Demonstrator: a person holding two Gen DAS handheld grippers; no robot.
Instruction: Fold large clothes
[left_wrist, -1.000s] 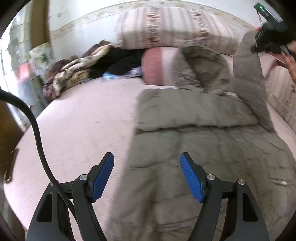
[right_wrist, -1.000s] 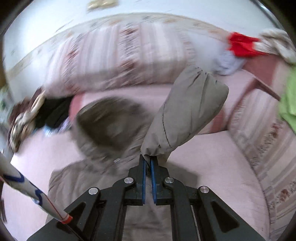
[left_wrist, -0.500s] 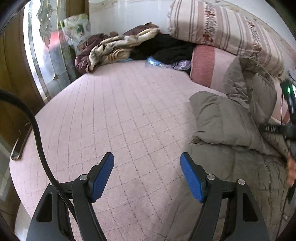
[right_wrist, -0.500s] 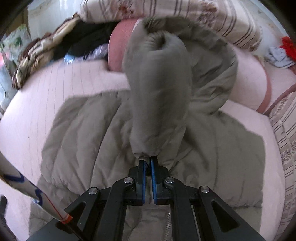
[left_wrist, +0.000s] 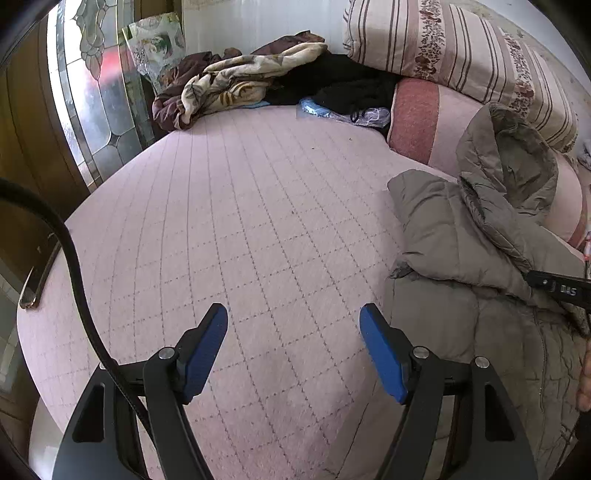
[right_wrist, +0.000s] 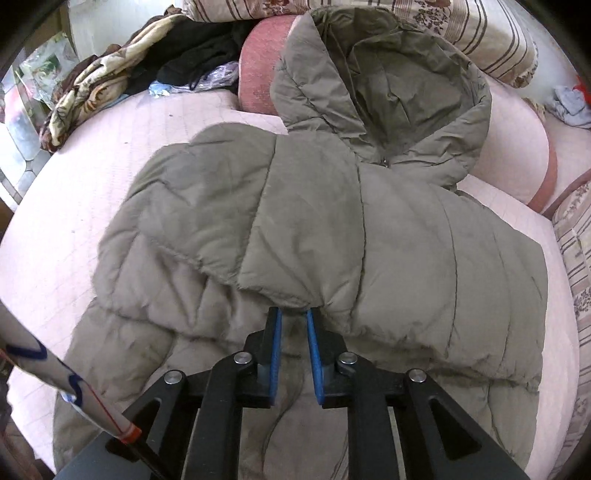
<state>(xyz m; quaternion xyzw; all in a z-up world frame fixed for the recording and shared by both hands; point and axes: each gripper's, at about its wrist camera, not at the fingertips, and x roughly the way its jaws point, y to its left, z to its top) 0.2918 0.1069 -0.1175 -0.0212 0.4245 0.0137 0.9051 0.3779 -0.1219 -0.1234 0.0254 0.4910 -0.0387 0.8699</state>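
Jacket (left_wrist: 461, 236), an olive padded one with a hood, lies on the pink quilted bed (left_wrist: 240, 221), toward its right side as the left wrist view shows it. In that view the left gripper (left_wrist: 293, 347) hangs over bare bedcover with its blue pads spread wide and nothing between them; the jacket's edge lies just beside its right finger. One sleeve or side panel appears folded across the body. A black part of the other tool enters at the right edge. A heap of blankets and dark clothes (left_wrist: 258, 81) sits at the far end, beside a striped bolster (left_wrist: 461, 55), well apart from the work.

In the right wrist view the jacket (right_wrist: 314, 229) fills the centre, hood (right_wrist: 388, 85) lying up against the pink pillow (right_wrist: 255, 70). Both sleeves (right_wrist: 303, 236) look laid inward over the chest, their cuffs meeting near the middle. The right gripper (right_wrist: 294, 314) sits at the cuff edge with its pads slightly parted; the cloth touches the tips, yet whether it is pinched cannot be told.

Judgement: the sleeve folds seem done or nearly so. The hood is not yet tucked, and the body, which runs down under the tool, is not yet doubled over. The task stands at roughly the midpoint.
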